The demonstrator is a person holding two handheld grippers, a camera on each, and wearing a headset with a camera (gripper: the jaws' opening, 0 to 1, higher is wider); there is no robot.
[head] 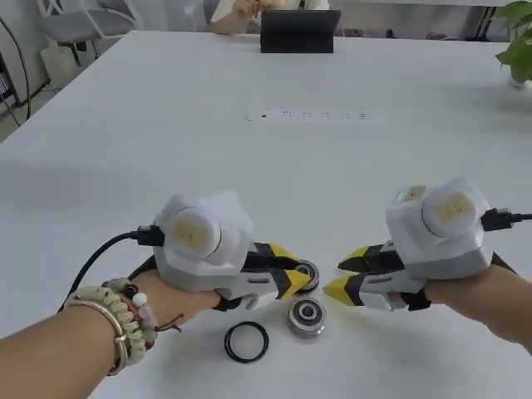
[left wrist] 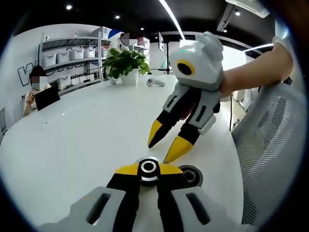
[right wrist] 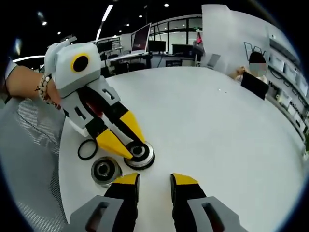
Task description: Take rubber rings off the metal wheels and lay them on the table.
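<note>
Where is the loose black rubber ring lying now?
In the head view the rubber ring lies flat on the table near the bottom edge, just left of the free metal wheel and below the left hand-held gripper.

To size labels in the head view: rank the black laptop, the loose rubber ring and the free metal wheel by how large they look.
1. black laptop, largest in the picture though farthest from the camera.
2. loose rubber ring.
3. free metal wheel, only slightly smaller than the ring; the two look nearly alike.
</note>
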